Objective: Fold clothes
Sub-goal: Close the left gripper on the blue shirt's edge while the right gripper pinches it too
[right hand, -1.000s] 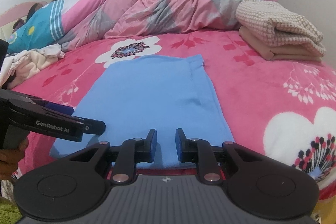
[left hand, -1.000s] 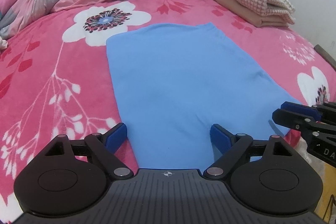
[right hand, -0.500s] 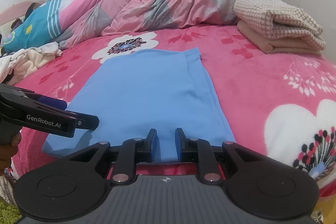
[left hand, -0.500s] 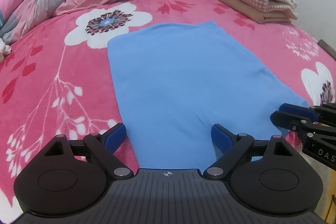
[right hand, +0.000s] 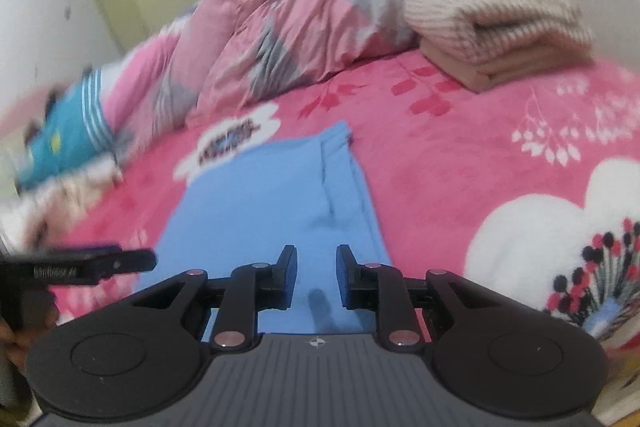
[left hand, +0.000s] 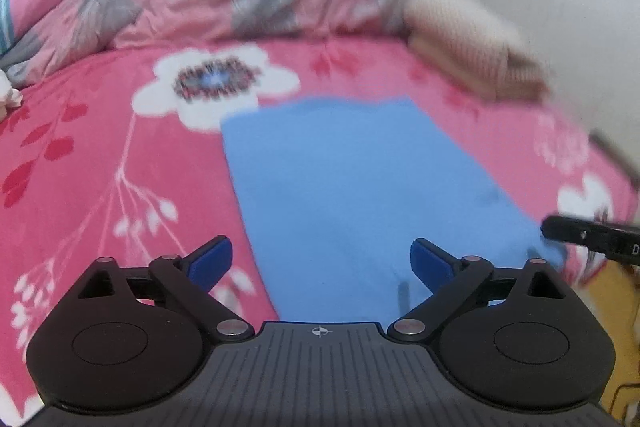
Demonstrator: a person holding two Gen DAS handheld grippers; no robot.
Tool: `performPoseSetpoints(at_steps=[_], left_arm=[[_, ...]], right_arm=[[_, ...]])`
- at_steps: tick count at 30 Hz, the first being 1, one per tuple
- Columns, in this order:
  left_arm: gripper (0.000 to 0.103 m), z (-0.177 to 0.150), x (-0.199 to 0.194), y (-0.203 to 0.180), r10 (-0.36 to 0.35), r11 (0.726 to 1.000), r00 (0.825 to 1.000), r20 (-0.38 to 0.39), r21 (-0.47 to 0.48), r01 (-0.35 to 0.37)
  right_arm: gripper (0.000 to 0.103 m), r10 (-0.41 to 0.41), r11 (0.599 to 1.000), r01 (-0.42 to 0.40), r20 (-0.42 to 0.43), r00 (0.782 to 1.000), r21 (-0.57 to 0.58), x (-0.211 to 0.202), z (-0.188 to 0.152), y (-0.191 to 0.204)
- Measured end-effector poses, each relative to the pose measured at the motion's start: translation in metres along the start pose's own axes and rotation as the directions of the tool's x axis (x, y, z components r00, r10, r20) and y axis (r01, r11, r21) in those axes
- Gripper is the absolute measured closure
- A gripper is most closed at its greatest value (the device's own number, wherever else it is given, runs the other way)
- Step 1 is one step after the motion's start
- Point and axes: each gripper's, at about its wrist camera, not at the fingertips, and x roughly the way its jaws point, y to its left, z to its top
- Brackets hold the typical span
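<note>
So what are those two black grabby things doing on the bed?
A person holds one in each hand to fold clothes. A blue garment lies flat on the pink flowery blanket. The left gripper and right gripper hover at its near edge, both opening, holding nothing. Folded clothes sit further back.

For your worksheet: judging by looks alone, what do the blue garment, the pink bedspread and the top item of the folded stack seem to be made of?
Blue garment: probably thin cotton-like jersey; matte, lies flat with soft seams.
Pink bedspread: likely plush fleece; fuzzy, printed flowers with soft edges.
Top item of the folded stack: seemingly a chunky knit or waffle weave; ribbed, bulky fold, though blurred.
</note>
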Motion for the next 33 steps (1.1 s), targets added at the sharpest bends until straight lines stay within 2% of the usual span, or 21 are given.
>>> performPoseSetpoints(at_steps=[1,3,4,6,10,16,22,24,25,29,33], left_arm=[[0.006,0.005,0.003,0.007,-0.011,1.0,1.0,0.003,-0.023,0.011],[0.009,0.014,0.014,0.021,-0.04,0.996,0.999,-0.015,-0.078,0.038],[0.011,0.018,0.021,0.029,-0.053,0.993,0.998,-0.027,-0.109,0.05],[0.025,0.024,0.037,0.043,-0.07,0.985,0.996,-0.054,-0.164,0.06],[0.03,0.032,0.067,0.062,-0.105,0.975,0.988,-0.117,-0.206,0.079],[0.034,0.039,0.089,0.071,-0.183,0.968,0.979,-0.094,-0.192,0.163],[0.039,0.048,0.108,0.079,-0.24,0.952,0.969,-0.051,-0.209,0.225],[0.046,0.051,0.114,0.081,-0.247,0.946,0.968,-0.037,-0.224,0.233],[0.048,0.052,0.116,0.082,-0.245,0.945,0.969,-0.031,-0.23,0.231],[0.07,0.057,0.122,0.078,-0.198,0.956,0.98,-0.015,-0.222,0.19],[0.095,0.061,0.119,0.069,-0.138,0.974,0.99,0.002,-0.181,0.136]], right_arm=[[0.066,0.032,0.999,-0.031,-0.007,0.999,0.034,0.006,0.009,-0.008],[0.061,0.091,0.992,-0.088,-0.028,0.996,0.092,0.021,0.024,-0.022],[0.06,0.109,0.988,-0.104,-0.039,0.993,0.112,0.029,0.03,-0.028],[0.06,0.135,0.98,-0.124,-0.062,0.989,0.156,0.049,0.044,-0.042],[0.06,0.158,0.965,-0.122,-0.142,0.977,0.234,0.094,0.062,-0.069],[0.06,0.295,0.923,-0.232,-0.175,0.939,0.308,0.14,0.08,-0.086],[0.06,0.418,0.886,-0.341,-0.221,0.881,0.314,0.187,0.097,-0.081],[0.061,0.448,0.876,-0.371,-0.232,0.864,0.307,0.2,0.102,-0.077],[0.063,0.448,0.88,-0.376,-0.24,0.861,0.292,0.205,0.104,-0.073],[0.071,0.445,0.891,-0.392,-0.272,0.853,0.229,0.223,0.111,-0.056],[0.089,0.381,0.925,-0.361,-0.274,0.883,0.121,0.216,0.114,-0.037]])
